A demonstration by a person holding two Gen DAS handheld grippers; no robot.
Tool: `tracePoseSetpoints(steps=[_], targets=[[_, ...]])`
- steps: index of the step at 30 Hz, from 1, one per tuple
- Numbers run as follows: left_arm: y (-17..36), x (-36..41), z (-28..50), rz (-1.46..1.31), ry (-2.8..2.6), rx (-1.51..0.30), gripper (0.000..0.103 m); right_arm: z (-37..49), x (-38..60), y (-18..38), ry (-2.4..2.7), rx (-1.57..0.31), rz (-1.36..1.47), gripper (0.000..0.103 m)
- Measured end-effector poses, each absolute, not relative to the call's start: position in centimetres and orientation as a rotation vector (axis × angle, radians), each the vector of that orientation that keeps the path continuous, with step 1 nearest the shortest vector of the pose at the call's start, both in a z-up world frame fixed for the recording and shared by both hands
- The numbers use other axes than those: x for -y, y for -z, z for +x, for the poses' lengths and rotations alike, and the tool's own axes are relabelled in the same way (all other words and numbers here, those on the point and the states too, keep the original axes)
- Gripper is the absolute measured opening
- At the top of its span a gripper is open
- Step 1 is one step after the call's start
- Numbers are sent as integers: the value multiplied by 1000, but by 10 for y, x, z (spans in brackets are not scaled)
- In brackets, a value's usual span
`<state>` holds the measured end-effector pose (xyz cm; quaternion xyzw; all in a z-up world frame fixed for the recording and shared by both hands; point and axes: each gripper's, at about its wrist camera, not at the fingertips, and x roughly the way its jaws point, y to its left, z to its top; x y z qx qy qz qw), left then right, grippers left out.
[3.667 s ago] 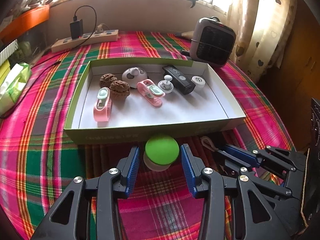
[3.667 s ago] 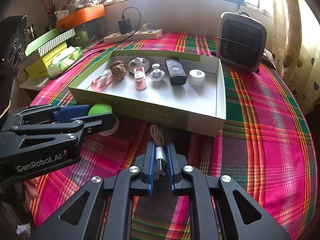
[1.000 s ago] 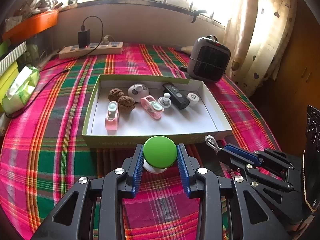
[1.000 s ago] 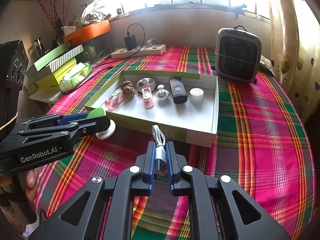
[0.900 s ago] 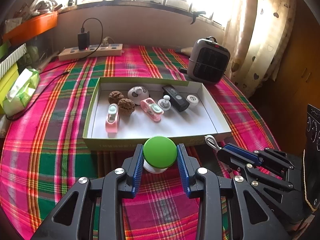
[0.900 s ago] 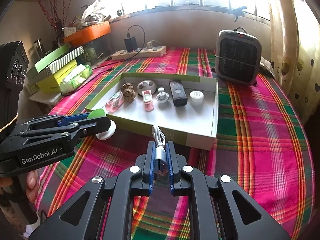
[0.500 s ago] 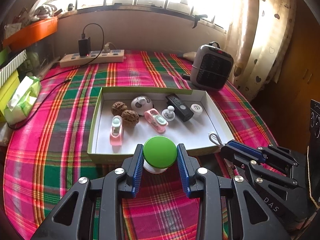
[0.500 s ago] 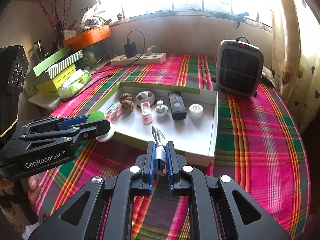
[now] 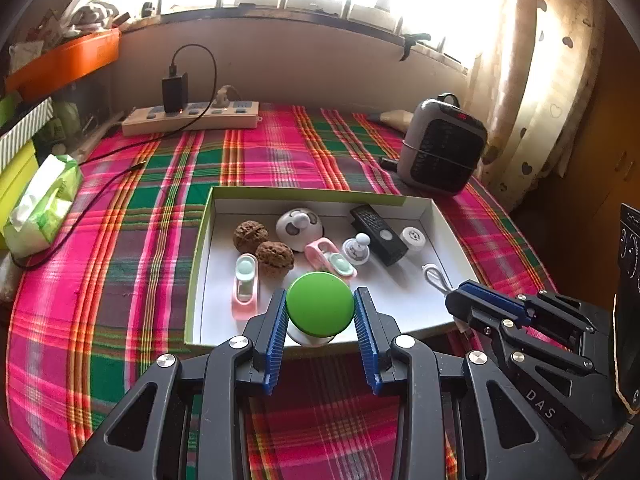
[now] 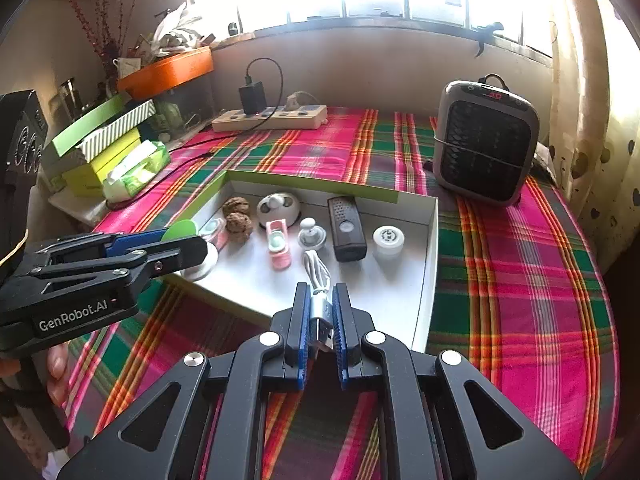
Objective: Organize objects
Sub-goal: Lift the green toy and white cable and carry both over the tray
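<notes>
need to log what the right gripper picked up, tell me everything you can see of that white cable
The white cable is a short bundled USB lead, glossy white cord looped at the far end, with a silver metal plug facing the camera. The right gripper is shut on it near the plug, blue pads on both sides. It hangs above the white box, over its near right part, touching nothing else.

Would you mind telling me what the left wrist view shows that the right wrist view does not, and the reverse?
Only the left wrist view shows the green-topped object's full round top, clamped in the left gripper, and the right gripper from the side. Only the right wrist view shows the USB plug of the white cable pinched in the right gripper, plus the stacked boxes at the table's left edge. Both show the white tray with its row of small items, the heater and the power strip.
</notes>
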<state>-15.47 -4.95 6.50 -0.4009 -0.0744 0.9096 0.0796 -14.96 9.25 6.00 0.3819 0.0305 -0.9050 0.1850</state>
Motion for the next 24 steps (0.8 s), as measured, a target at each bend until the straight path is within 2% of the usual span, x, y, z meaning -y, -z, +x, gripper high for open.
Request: tracePoseSetpoints(steps=[24], targets=[[-34,49,-190,-1311,-2685,220,31,-189,-94,-34,2515,-129,1184,12]])
